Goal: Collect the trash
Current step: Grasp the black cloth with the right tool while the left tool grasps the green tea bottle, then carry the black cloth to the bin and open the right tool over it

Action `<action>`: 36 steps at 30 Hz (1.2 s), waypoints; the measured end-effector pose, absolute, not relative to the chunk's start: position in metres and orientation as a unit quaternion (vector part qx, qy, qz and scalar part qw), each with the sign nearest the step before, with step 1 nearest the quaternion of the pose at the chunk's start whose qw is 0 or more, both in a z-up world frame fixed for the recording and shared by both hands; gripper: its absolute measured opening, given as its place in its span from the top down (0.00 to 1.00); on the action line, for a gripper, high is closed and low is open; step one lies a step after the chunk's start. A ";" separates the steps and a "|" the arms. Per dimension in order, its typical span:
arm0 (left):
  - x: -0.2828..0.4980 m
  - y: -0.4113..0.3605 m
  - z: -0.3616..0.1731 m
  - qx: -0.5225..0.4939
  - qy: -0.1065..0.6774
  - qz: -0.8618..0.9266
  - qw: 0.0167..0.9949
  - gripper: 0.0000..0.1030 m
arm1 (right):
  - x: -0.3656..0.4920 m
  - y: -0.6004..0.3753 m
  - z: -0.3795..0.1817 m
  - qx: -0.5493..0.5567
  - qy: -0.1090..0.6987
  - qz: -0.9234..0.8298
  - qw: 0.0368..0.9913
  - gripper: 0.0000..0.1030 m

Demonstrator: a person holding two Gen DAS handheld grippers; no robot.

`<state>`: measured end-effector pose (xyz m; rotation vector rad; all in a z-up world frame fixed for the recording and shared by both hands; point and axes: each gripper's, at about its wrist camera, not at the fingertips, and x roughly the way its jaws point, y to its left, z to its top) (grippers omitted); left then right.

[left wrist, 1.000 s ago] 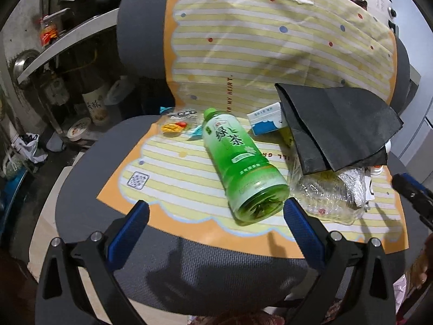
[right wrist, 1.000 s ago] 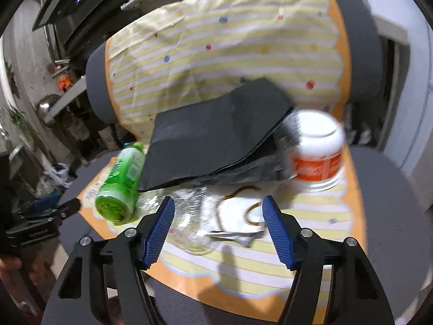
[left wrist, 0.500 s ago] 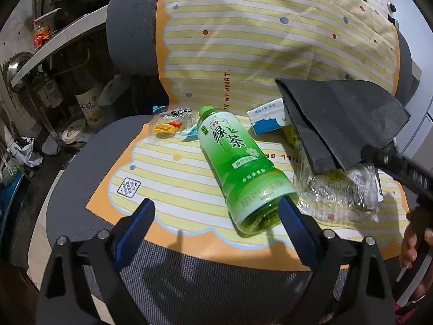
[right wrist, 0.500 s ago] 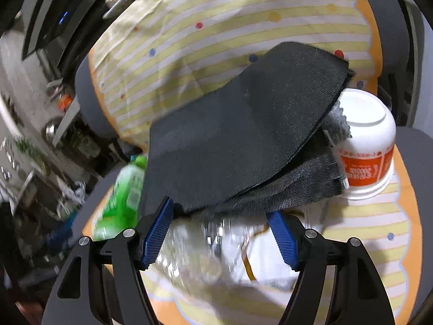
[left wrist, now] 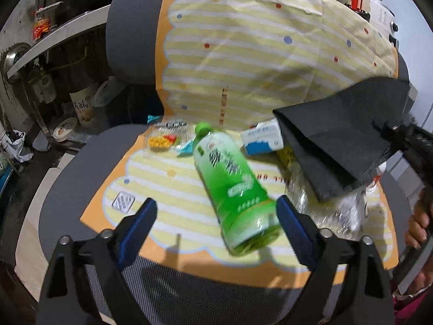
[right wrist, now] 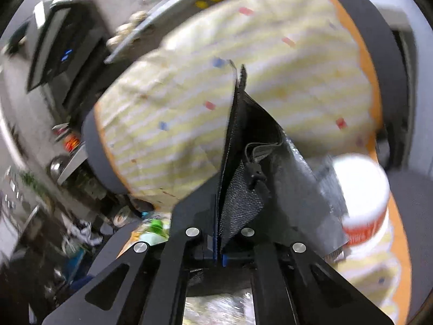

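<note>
A green tea bottle [left wrist: 232,187] lies on its side on the chair's striped yellow mat [left wrist: 173,189], cap pointing away. My left gripper [left wrist: 216,208] is open, its blue fingers on either side of the bottle's base. To the right, a black fabric bag [left wrist: 333,146] hangs lifted above crumpled clear plastic [left wrist: 324,208]. My right gripper [left wrist: 387,131] pinches its edge. In the right wrist view, that gripper [right wrist: 219,211] is shut on the black bag [right wrist: 254,149]. A white tub with an orange label [right wrist: 362,197] stands to the right, and the bottle's green cap [right wrist: 155,226] shows at lower left.
A blue-and-white carton [left wrist: 261,138], a snack wrapper [left wrist: 162,139] and a pill blister [left wrist: 123,201] lie on the mat. A hand [left wrist: 418,227] shows at the right edge. Cluttered shelves and bottles [left wrist: 81,105] stand left of the grey chair [left wrist: 130,35].
My right gripper has moved in, shut on the black bag's edge and lifted it. My left gripper has come closer, so its fingers now flank the bottle's base.
</note>
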<state>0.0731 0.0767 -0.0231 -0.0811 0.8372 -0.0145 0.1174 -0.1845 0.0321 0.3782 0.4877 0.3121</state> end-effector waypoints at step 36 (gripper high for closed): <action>-0.050 -0.036 0.015 -0.019 0.274 -0.175 0.945 0.40 | -0.089 -0.289 0.061 0.131 0.186 0.006 0.974 0.98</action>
